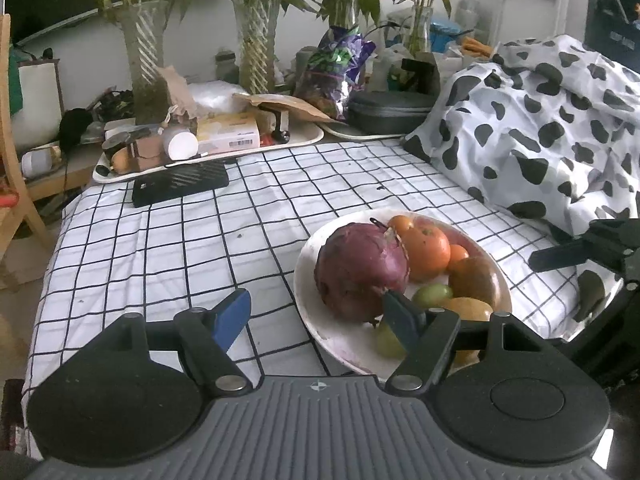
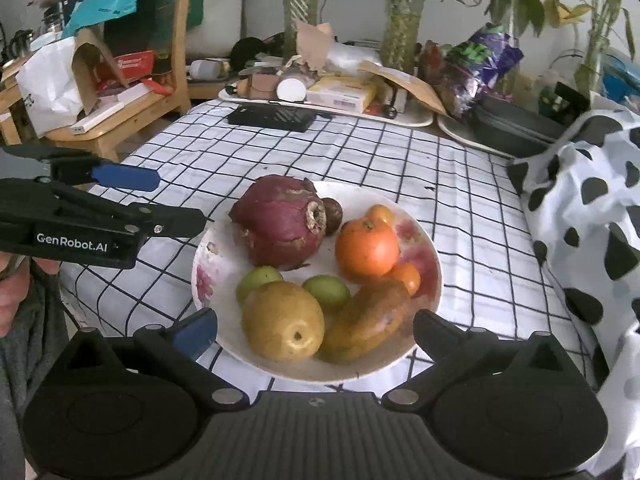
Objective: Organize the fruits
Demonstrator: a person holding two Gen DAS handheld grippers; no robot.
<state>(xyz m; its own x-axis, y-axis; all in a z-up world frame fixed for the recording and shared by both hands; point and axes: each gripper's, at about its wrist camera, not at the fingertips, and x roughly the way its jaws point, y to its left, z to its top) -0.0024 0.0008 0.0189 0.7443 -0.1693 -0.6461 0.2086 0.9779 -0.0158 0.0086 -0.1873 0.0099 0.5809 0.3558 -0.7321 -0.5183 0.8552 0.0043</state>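
Both spread apart, gripping nothing: left hand-held gripper (image 1: pixel 320 316) beside plate (image 1: pixel 340 344), right hand-held gripper (image 2: pixel 316 328) straddling plate's near rim, pear (image 2: pixel 283 321) between fingers.

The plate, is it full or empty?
Full. The plate holds a big purple fruit, an orange one and a yellow pear.
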